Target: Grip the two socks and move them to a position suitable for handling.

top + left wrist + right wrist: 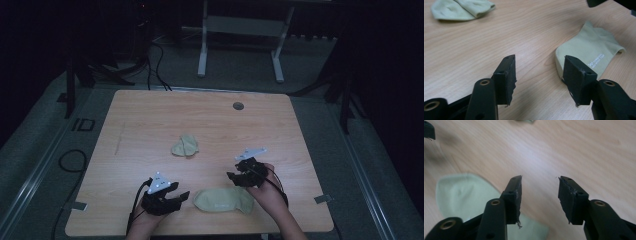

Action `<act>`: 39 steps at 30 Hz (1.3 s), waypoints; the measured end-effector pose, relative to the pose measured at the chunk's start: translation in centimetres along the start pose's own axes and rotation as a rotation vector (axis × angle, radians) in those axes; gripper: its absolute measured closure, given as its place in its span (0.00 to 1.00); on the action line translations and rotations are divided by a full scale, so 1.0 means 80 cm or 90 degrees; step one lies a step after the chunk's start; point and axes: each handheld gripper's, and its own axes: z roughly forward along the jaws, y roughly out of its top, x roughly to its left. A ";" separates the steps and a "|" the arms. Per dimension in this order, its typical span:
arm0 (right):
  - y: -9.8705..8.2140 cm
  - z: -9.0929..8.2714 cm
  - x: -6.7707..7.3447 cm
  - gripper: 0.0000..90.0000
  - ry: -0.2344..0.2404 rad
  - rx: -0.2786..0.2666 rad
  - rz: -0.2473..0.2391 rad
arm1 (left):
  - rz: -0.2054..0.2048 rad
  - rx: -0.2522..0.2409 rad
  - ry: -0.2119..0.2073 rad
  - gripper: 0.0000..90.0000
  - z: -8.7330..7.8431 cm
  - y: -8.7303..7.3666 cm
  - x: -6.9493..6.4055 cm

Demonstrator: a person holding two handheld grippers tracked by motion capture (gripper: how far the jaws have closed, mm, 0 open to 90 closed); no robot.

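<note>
Nearest the high camera, at the table's (150, 110) front edge, the flat pale-green sock (223, 200) lies with its long axis running left to right, between the 2 grippers. The left gripper (181, 196) sits just beside the sock's left end, its jaws apart with nothing between them; in the left gripper view the sock (591, 57) lies ahead and to the right of the jaws, and white lettering shows on it. The right gripper (233, 176) hangs just above and behind the sock's right half, jaws likewise apart and empty; in its own view the sock (464, 192) lies low and to the left, partly under the left jaw. Both stand about equally near, 1 at each end. The second, folded sock (185, 146) rests farther back near mid-table, well apart from both; the right gripper looks slightly nearer to it.
</note>
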 end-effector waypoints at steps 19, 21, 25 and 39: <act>0.119 0.056 0.019 0.59 0.009 -0.004 -0.056 | -0.009 0.009 0.044 0.45 -0.031 -0.023 0.037; 0.129 0.067 0.022 0.59 0.007 0.002 -0.059 | 0.000 0.008 0.049 0.45 -0.031 -0.024 0.037; 0.147 0.088 0.028 0.59 0.009 0.016 -0.061 | 0.003 0.007 0.053 0.45 -0.032 -0.023 0.040; 0.173 0.177 0.033 0.53 0.001 0.049 -0.009 | -0.004 0.008 0.040 0.45 -0.034 -0.027 0.041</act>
